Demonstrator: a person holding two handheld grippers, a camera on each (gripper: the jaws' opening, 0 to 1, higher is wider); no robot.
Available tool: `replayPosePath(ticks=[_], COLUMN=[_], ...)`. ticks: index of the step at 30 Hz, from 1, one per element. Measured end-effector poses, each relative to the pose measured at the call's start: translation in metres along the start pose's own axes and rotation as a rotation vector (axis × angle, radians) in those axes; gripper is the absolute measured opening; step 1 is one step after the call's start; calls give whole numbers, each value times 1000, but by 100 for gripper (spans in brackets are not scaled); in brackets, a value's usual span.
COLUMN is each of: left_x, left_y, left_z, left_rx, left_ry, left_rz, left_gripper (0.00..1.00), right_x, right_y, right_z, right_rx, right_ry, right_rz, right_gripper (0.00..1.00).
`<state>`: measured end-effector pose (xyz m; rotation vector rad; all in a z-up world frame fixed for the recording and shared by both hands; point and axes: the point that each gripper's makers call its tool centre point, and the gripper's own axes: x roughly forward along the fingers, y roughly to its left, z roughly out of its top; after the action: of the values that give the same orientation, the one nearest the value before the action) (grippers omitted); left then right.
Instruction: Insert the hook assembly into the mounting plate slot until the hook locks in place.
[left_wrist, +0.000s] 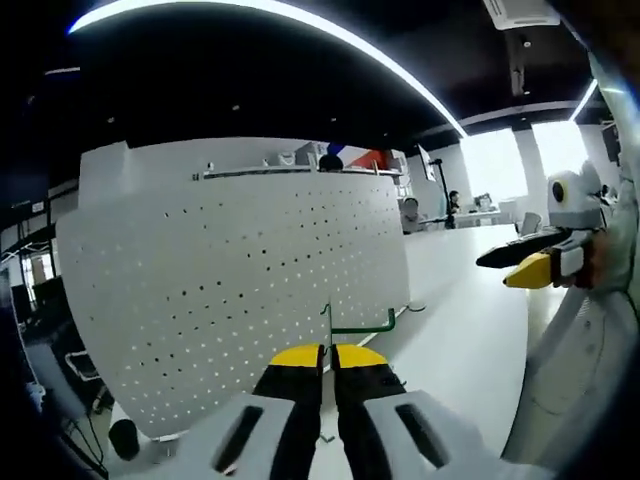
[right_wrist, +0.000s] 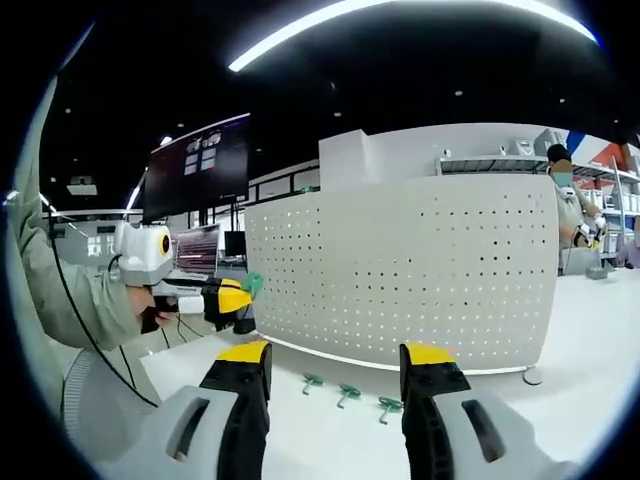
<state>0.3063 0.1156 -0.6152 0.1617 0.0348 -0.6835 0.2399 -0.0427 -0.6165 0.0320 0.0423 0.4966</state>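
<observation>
Left gripper (left_wrist: 328, 362) clenched on a green hook (left_wrist: 352, 322) just before the near pegboard (left_wrist: 240, 280), right gripper (right_wrist: 335, 360) released over three spare hooks (right_wrist: 348, 392) on the bench (right_wrist: 590, 350); risk of a tilted hook jamming or missing its hole.

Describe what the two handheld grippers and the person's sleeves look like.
Both grippers have pale grey bodies with dark oval slots, black jaws and yellow tips: the left gripper and the right gripper. The person wears a light grey-green sleeve, and a thin black cable hangs beside it.
</observation>
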Motion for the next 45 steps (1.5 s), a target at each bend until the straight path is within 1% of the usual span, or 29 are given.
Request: replayPosePath(ticks=[2, 4, 8, 10, 13, 19, 21, 23, 28, 30, 33, 35, 38, 41, 45], left_x=[0, -1, -1, -1, -3, -6, -9, -10, -11, -12, -14, -16, -18, -18, -18], left_y=[-2, -5, -12, -13, -16, -20, -19, -19, -21, -22, -23, -23, -23, -25, -27], left_z=[2, 5, 6, 5, 6, 6, 9, 8, 7, 9, 13, 16, 21, 22, 23], left_rx=[-27, -43, -91, -84, -104, -128, -120, -126, -127, -133, -128, -129, -127, -123, -121], left_ry=[-16, -47, -87, -99, -125, -151, -177, -182, -189, -200, -220, -233, -253, -256, -258], left_rz=[0, -3, -3, 11, 21, 41, 68, 70, 72, 71, 70, 72, 80, 75, 68], left_gripper=[3, 3, 3, 3, 3, 3, 3, 3, 3, 3, 3, 3, 3, 3, 3], right_x=[0, 0, 0, 0, 1, 2, 2, 3, 3, 4, 4, 5, 5, 6, 10], right_y=[1, 1, 2, 3, 4, 7, 9, 10, 13, 15, 21, 25, 30, 35, 38], right_z=[0, -1, -2, -3, -4, -4, -3, -5, -6, -6, -5, -6, -4, -5, 0], right_rx=[-1, 1, 3, 5, 2, 8, 15, 12, 9, 8, 13, 7, -6, -4, 16], right_ry=[2, 5, 12, 17, 21, 23, 19, 29, 34, 34, 31, 39, 33, 40, 31], right_rz=[2, 4, 11, 16, 21, 34, 41, 47, 60, 68, 96, 112, 134, 151, 161], right_gripper=[49, 48, 46, 45, 44, 43, 43, 42, 42, 41, 37, 36, 32, 29, 28])
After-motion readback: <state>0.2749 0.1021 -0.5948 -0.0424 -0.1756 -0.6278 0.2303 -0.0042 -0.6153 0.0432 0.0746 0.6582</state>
